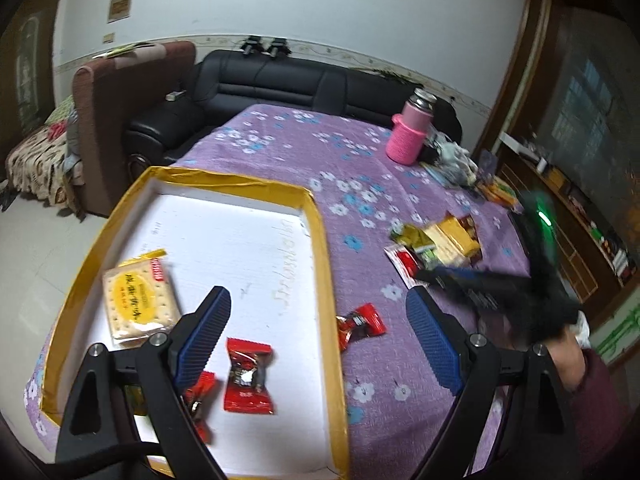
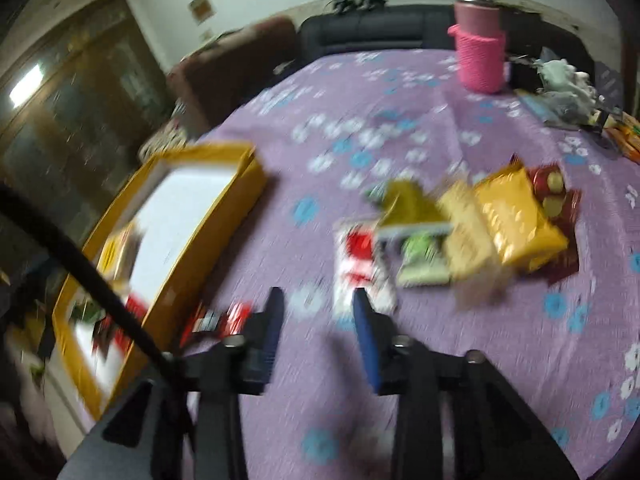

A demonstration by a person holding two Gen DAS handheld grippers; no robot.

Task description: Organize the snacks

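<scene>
Nearest the left camera, the left tongs (image 1: 318,322) hang spread wide and empty over the near right part of the shallow yellow-rimmed cardboard tray with a white floor (image 1: 328,264). Below them lie a red foil-wrapped candy (image 1: 249,376), a second red candy partly hidden behind the left finger, and farther left a clear-wrapped square cracker pack with a yellow label (image 1: 138,304). Just outside the tray rim, on the purple flowered cloth covering the desk (image 1: 320,160), sits another red twisted-wrapper candy (image 1: 360,325); it could be overlooked, or nudged farther off by the rim if the tray shifts. The right tongs (image 2: 318,310) are parted with nothing between them, close above the cloth and pointing at a white-and-red sachet (image 2: 362,266). Both views of them are smeared, which suggests fast motion; a hurried closing on so flat a packet may pinch cloth or slide it away. Behind it lies the loose heap of yellow, gold and green snack bags (image 2: 480,224), overlapping, so grabbing one could drag its neighbours. Farthest, the pink flask in a knitted sleeve (image 2: 479,40) stands upright, well apart and at little risk.
</scene>
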